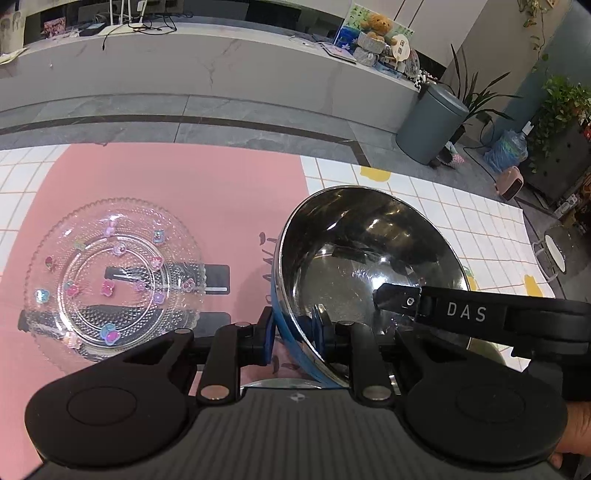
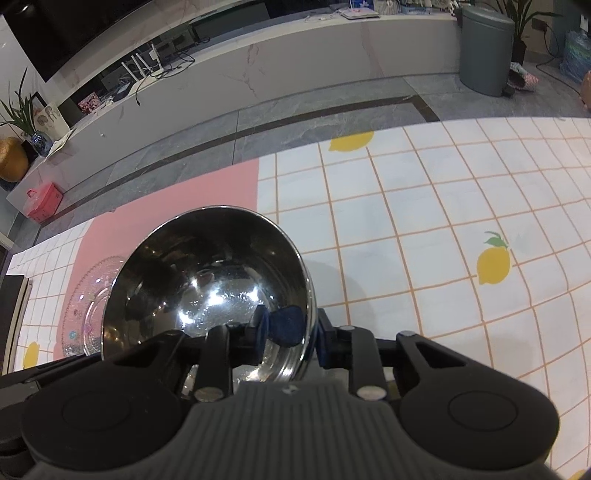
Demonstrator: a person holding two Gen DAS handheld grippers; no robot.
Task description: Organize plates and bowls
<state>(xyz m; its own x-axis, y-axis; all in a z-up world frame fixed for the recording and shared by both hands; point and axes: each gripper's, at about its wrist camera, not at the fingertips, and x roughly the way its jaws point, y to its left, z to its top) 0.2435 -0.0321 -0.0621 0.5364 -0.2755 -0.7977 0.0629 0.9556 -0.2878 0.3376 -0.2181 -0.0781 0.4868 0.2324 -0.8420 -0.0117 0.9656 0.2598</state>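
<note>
1. A table under a white cloth [image 2: 424,206] with an orange grid and yellow lemon prints;
2. a pink mat [image 1: 207,192] lies flat over the cloth's middle;
3. a clear glass plate [image 1: 114,280] with small coloured flower decorations rests on the pink mat, left of centre.

Looks like a home living rm. Long marble TV ledge [image 1: 207,70] w/ router [image 1: 138,16], teddy bear [image 1: 376,26], potted plants [image 1: 561,107]. Lemon-print tablecloth [image 2: 424,221], pedal bin [image 1: 430,122] on grey tile floor.
</note>
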